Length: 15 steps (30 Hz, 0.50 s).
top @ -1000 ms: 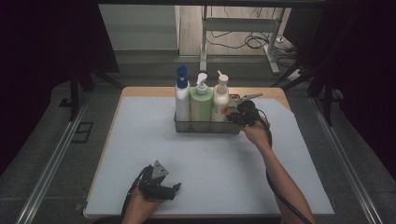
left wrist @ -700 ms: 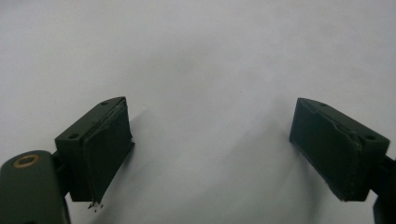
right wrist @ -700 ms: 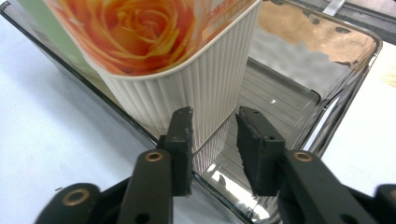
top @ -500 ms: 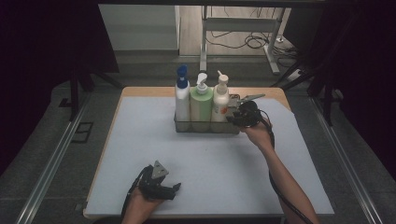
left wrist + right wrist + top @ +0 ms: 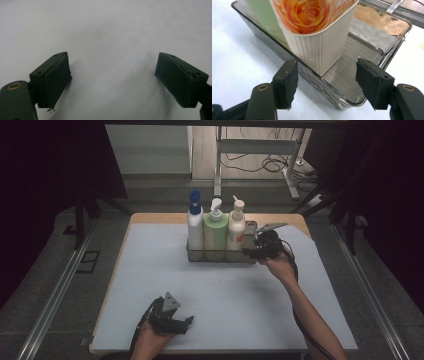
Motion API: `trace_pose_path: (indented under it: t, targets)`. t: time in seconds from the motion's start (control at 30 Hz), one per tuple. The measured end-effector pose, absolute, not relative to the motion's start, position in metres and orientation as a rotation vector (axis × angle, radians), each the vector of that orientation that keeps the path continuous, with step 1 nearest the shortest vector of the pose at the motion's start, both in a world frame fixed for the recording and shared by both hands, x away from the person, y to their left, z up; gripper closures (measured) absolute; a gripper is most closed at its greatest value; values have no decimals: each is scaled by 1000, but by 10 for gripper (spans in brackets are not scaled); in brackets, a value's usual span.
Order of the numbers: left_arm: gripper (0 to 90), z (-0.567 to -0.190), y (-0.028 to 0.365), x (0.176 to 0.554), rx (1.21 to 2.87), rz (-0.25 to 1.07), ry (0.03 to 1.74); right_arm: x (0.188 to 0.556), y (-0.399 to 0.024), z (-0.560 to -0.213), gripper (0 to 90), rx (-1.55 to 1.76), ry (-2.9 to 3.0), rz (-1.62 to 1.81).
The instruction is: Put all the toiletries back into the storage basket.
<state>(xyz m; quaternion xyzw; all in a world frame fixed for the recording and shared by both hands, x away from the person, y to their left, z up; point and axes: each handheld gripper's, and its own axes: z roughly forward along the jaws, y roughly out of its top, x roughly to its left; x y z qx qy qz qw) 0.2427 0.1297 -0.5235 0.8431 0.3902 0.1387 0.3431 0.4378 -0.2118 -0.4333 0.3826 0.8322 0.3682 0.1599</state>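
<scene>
A clear tray (image 5: 220, 256) near the table's far edge holds three upright pump bottles: a white one with a blue cap (image 5: 195, 227), a green one (image 5: 215, 234) and a cream one (image 5: 236, 231). My right gripper (image 5: 252, 252) is at the tray's right end. In the right gripper view its jaws have just been opening and now stand apart. The right gripper (image 5: 327, 85) straddles the tray's near wall (image 5: 317, 82) without pressing on it. The cream bottle (image 5: 319, 42), with its orange rose label, stands just ahead. My left gripper (image 5: 186, 322) rests open near the front edge, and nothing lies between the jaws of the left gripper (image 5: 112, 77).
A pale cover (image 5: 150, 270) spreads over the wooden table, with a broad stretch of it between the tray and my left hand. Floor rails run along both sides. A metal frame (image 5: 250, 150) and cables stand beyond the far edge.
My right gripper has eased back slightly from the cream bottle toward the near side. The left hand and the three bottles have stayed put.
</scene>
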Motion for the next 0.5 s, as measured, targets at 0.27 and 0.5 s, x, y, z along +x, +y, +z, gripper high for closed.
trace_pose_path:
  t: [0.27,0.5]
  targets:
    - [123,-523,130,243,2195,361,1012,429,-214,-431,266,1064,2394,1035]
    - [123,-523,130,243,2194,361,1013,421,-215,-429,214,1028,2408,1036]
